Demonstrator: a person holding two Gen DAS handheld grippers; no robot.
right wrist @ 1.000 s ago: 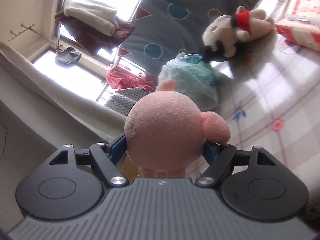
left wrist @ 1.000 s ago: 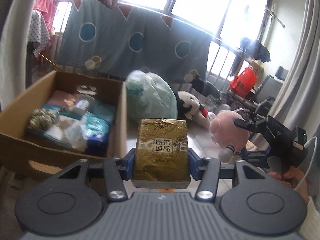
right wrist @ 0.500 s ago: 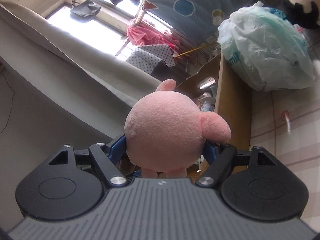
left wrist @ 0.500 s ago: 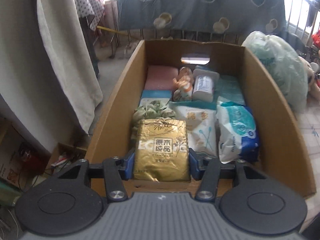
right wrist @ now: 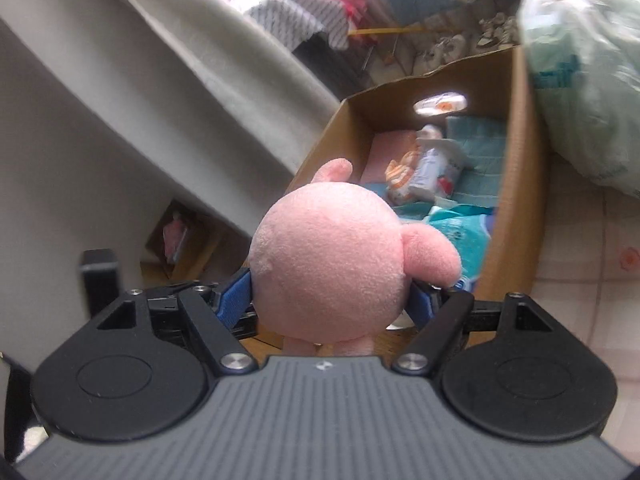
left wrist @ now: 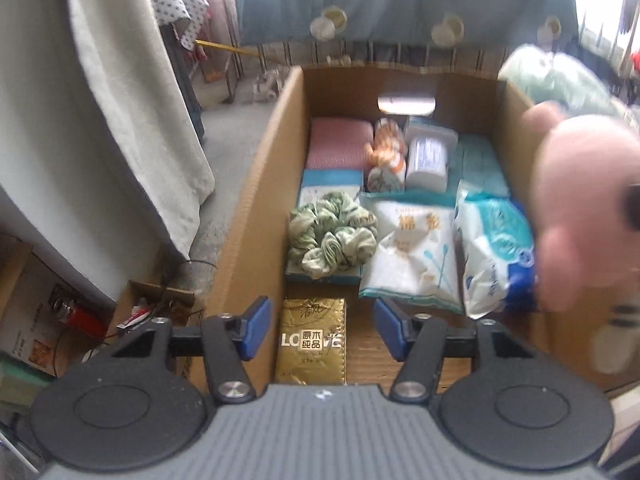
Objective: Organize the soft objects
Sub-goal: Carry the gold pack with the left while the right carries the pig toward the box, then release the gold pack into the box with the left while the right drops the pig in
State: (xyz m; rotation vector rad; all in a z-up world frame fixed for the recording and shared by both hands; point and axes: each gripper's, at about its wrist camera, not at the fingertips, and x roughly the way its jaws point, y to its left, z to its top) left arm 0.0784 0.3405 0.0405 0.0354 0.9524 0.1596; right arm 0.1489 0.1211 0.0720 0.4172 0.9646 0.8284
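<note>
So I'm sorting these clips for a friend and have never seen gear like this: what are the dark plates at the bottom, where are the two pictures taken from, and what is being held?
No robot here: a person holds a two-finger gripper in each hand, and each carries a forward-looking fisheye camera. The dark plates are each gripper's own body.

The left-hand camera looks down into a cardboard box holding a green scrunchie, a cotton swab packet and a wet wipes pack. The left gripper has just been opening; its blue pads stand clear of the gold tissue pack, which lies on the box floor.

The right-hand camera sees the right gripper squeezing a pink plush toy near the same box.
</note>
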